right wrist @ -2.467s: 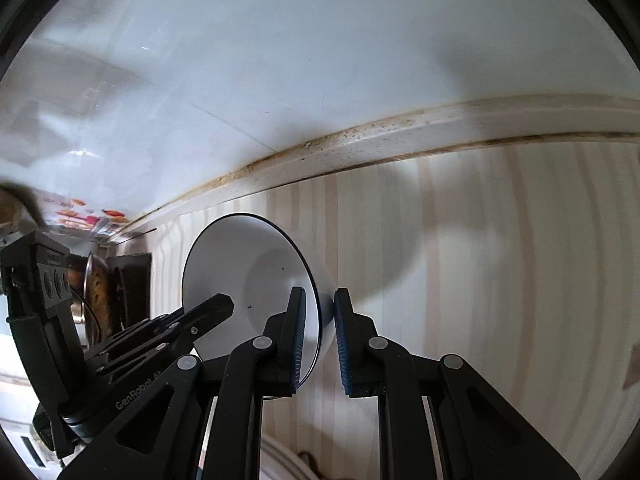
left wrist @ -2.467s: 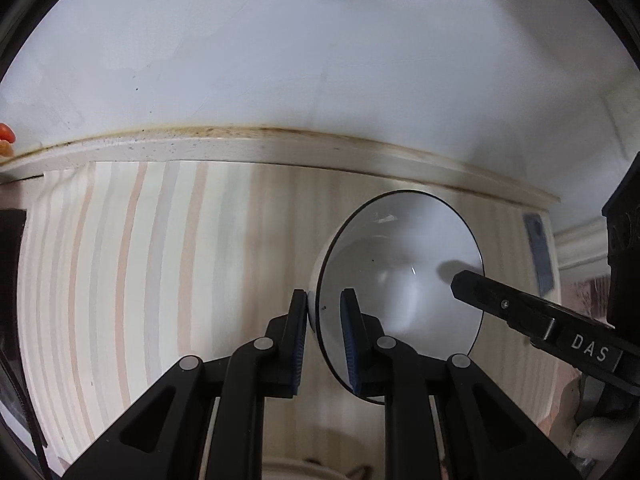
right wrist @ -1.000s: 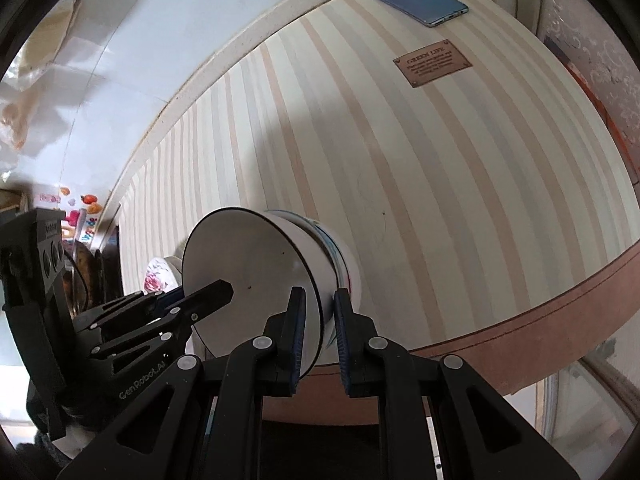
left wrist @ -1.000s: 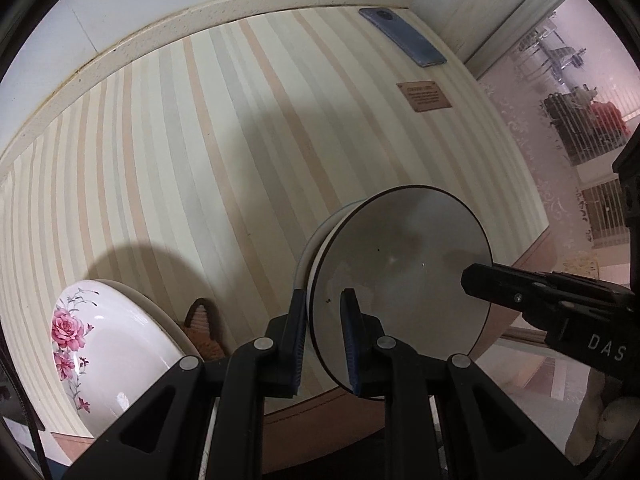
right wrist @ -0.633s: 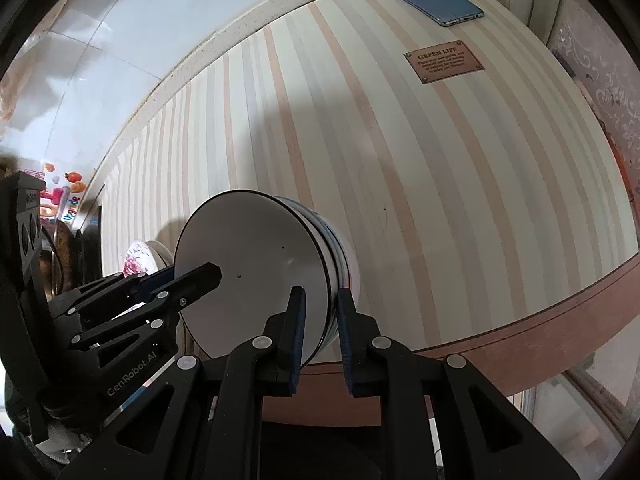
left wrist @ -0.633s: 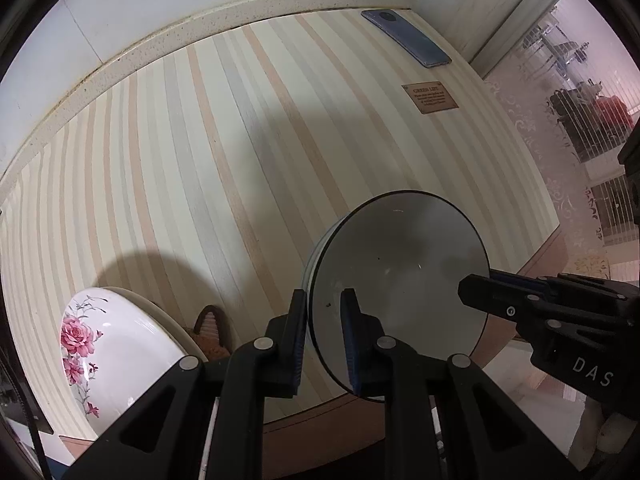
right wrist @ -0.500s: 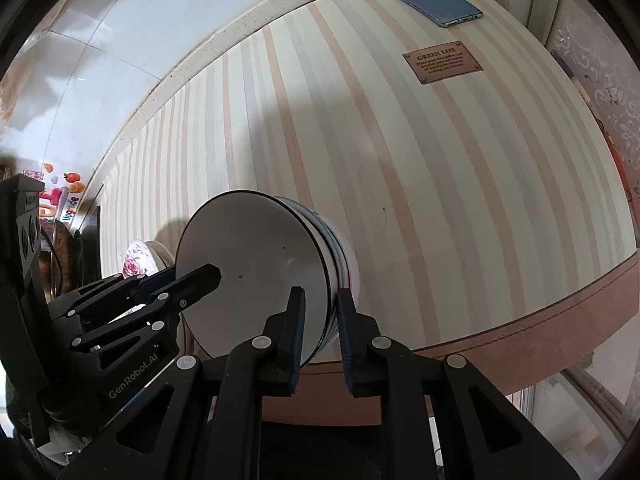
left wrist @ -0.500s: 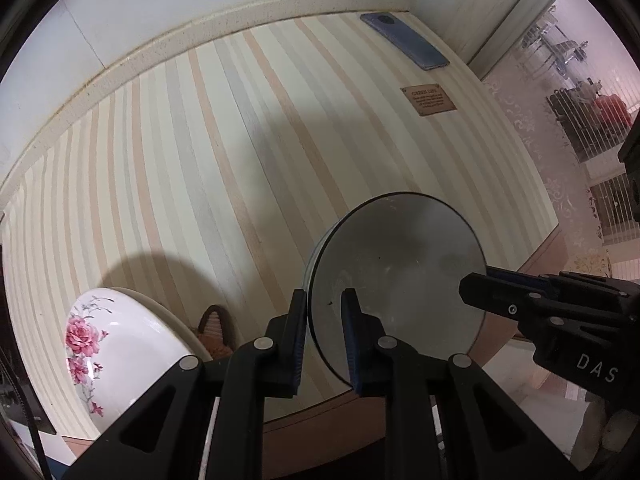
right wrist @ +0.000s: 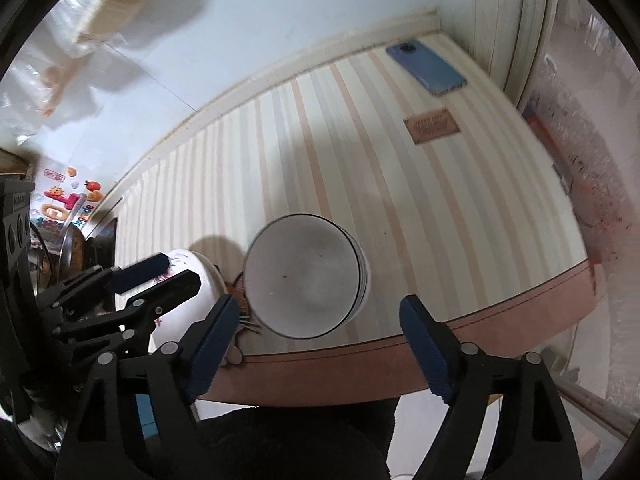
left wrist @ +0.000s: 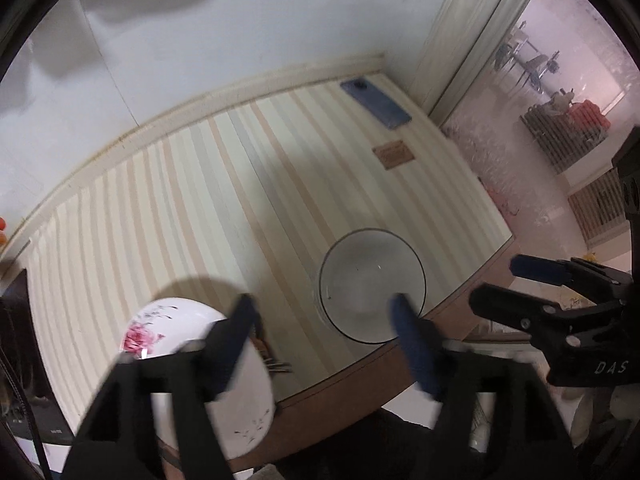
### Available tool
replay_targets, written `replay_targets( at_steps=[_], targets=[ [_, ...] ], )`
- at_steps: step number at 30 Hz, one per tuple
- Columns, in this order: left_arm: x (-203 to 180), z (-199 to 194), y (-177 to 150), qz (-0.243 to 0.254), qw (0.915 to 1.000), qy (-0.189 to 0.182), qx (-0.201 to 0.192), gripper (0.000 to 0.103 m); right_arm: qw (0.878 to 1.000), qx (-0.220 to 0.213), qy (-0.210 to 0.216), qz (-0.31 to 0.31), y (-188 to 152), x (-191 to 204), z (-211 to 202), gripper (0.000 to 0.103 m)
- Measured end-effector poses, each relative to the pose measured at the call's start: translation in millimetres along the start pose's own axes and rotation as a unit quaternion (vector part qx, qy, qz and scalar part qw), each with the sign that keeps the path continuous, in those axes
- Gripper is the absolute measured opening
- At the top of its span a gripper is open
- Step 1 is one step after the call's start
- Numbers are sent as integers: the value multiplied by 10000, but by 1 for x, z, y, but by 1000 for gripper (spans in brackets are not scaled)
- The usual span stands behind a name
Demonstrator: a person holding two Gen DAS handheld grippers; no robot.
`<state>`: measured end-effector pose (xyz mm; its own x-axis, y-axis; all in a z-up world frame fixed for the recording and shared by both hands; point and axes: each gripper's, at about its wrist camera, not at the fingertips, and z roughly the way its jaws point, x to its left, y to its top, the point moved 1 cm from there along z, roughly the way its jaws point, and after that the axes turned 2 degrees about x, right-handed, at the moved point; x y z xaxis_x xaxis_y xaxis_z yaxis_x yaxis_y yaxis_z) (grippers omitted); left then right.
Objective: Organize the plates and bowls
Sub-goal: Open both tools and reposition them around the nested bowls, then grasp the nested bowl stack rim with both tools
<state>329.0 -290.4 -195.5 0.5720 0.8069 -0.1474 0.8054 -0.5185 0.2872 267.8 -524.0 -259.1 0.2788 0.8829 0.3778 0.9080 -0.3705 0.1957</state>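
Observation:
A white bowl with a thin dark rim (left wrist: 372, 285) sits on top of a stack of bowls near the front edge of the striped table (left wrist: 192, 184); it also shows in the right wrist view (right wrist: 304, 276). A white plate with pink roses (left wrist: 192, 364) lies to its left, also in the right wrist view (right wrist: 192, 280). My left gripper (left wrist: 324, 320) is open and empty, raised above the plate and bowl. My right gripper (right wrist: 316, 320) is open and empty, raised in front of the bowl stack.
A blue phone (left wrist: 376, 104) lies at the far right corner of the table, with a small brown plaque (left wrist: 394, 154) nearer. A brown object (right wrist: 240, 300) lies between plate and bowls. The table's front edge (right wrist: 400, 352) is close below. A dark appliance (left wrist: 16, 320) stands left.
Both grippers have opened and let go of the dark-rimmed bowl, which now rests on the stack. Both have pulled back and up from it.

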Motion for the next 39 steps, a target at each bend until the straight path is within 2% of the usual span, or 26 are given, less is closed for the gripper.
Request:
replay_targets(
  at_steps=[1,5,12,16,22,32,39],
  targets=[
    [2,-6,0,-11,10000,-19,-55,77,10000,-18,-36,-12,-1,2,-5,92],
    [11,-28,-2,-62,9997,-123,-187,90,9996,-200,-186,-104,-8,12,-29,93],
    [14,-40,-3,-187,9991,-310,-240,95,9991,-367,-158,-133,-18,23,-55,94],
    [18,-23,0,-310,9986,-417,-60,95,9993,-361,-87,21,-20,18,-50,94],
    [30,27,7,-484,9977,-357,302,95,9991,-93,17,406,-14,-10,-12,95],
    [45,123,20,-999,9847,-695,1247,95,9922,503,611,965,-7,-58,84,95],
    [39,169,20,-1012,9736,-1052,1753,95,9756,907,1394,1433,-8,-80,147,95]
  ],
)
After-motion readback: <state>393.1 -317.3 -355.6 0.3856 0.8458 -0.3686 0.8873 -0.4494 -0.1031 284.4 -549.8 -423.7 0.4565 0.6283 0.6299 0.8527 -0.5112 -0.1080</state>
